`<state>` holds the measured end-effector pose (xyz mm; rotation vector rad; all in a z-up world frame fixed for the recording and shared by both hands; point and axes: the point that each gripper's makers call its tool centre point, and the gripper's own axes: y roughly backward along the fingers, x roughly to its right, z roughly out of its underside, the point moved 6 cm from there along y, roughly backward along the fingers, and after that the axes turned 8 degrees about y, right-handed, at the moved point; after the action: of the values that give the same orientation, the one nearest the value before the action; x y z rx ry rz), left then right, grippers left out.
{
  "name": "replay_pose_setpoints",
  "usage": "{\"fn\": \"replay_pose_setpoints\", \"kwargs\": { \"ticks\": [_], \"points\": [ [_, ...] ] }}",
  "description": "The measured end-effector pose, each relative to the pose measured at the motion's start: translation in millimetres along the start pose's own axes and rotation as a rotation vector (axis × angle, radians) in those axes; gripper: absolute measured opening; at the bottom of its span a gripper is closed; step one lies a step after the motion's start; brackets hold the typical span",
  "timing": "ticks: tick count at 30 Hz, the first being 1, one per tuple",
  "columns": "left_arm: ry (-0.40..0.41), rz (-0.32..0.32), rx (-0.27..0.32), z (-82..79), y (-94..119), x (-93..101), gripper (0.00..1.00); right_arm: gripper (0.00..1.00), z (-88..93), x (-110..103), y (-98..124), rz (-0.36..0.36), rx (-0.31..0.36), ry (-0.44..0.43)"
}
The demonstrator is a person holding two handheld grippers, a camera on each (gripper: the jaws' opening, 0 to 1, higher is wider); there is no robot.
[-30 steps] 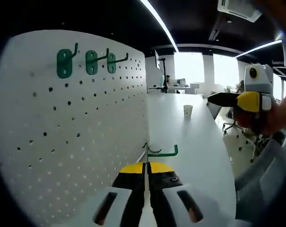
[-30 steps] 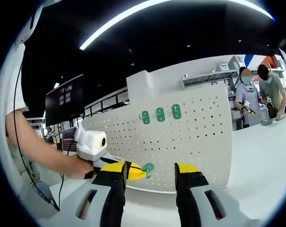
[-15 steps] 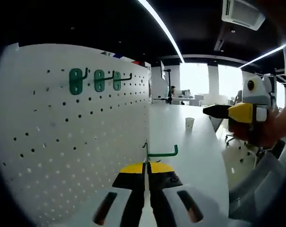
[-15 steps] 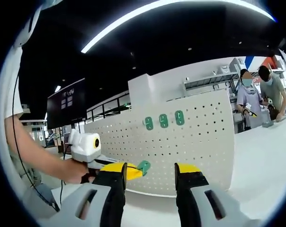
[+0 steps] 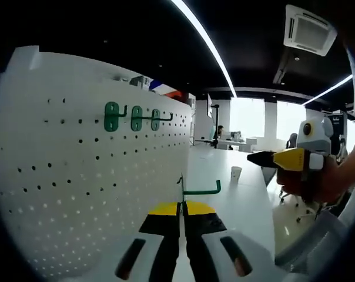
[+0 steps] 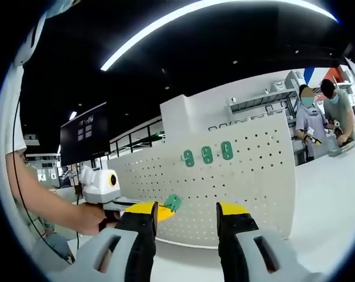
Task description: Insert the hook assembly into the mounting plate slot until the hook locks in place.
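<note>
While the left gripper (image 5: 181, 207) holds its yellow-tipped black jaws pressed together, a green metal hook with an upturned tip (image 5: 201, 190) sits pinched between them, its thin arm running out to the right above the jaw tips and a short stem standing up at its left end. And we can see that same hook from the other side: in the right gripper view the left gripper (image 6: 160, 210) comes in from the left, gripped by a person's hand (image 6: 92, 216), and the hook's oval green backplate (image 6: 173, 202) pokes out past its yellow tips, close in front of the white perforated pegboard panel (image 6: 248, 176) but with a gap to it as far as can be told.

Over on the board, three more green hooks (image 5: 133, 117) hang in a row near its upper edge, side by side; the right gripper view shows them as three green ovals (image 6: 207, 155) high on the panel. The pegboard (image 5: 77, 176) stands upright on a long white table (image 5: 236, 202), along its left edge in the left gripper view.

Now the right gripper (image 6: 187, 212): jaws spread wide, nothing between them, pointing at the board's lower part. In the left gripper view it hovers at the right (image 5: 263, 158), held in a hand, well apart from the pegboard. A small white paper cup (image 5: 236, 173) stands far down the table. Two people stand at the table's far right end in the right gripper view (image 6: 321, 111).
</note>
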<state>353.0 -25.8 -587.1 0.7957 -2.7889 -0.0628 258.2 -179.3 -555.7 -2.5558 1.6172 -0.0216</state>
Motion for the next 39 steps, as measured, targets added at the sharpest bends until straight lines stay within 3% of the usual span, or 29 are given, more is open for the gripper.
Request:
{"fn": "replay_pose_setpoints", "kwargs": {
  "ticks": [11, 20, 33, 39],
  "points": [
    [0.031, 0.011, 0.076, -6.7, 8.6, 4.2, 0.01, 0.38, -6.8, -5.9, -0.9, -0.015, 0.016, 0.002],
    [0.089, 0.053, 0.178, -15.0, 12.6, 10.4, 0.01, 0.38, -6.3, -6.3, 0.3, -0.013, 0.02, -0.008],
    [0.063, 0.044, 0.177, -15.2, 14.6, 10.2, 0.02, 0.36, -5.0, -7.6, -0.7, -0.018, 0.014, -0.016],
    [0.06, 0.043, 0.178, -15.9, 14.1, 10.1, 0.02, 0.35, 1.1, -13.7, -4.9, -0.108, -0.008, -0.185]
  ]
}}
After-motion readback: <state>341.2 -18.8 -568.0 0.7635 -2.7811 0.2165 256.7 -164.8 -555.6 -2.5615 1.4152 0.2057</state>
